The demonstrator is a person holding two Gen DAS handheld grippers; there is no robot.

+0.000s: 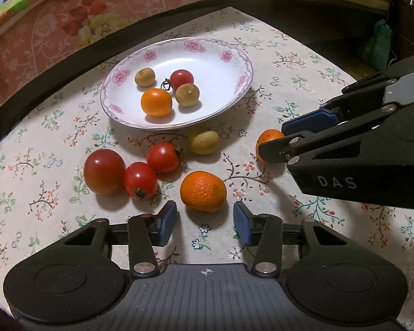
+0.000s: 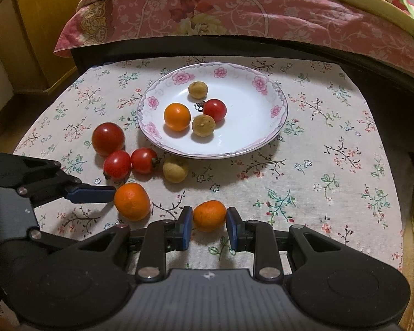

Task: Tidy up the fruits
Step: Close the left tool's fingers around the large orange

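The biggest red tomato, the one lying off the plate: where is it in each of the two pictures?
Left wrist view: biggest red tomato, left of centre, leftmost in the row of three.
Right wrist view: same tomato, left, beside the plate's near-left rim.
Shared landmark: the flowered plate.

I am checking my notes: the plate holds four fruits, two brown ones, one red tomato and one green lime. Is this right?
Not quite. The plate holds no green lime: the fourth fruit is an orange one, beside the two brown ones and the red tomato. The right wrist view shows it.
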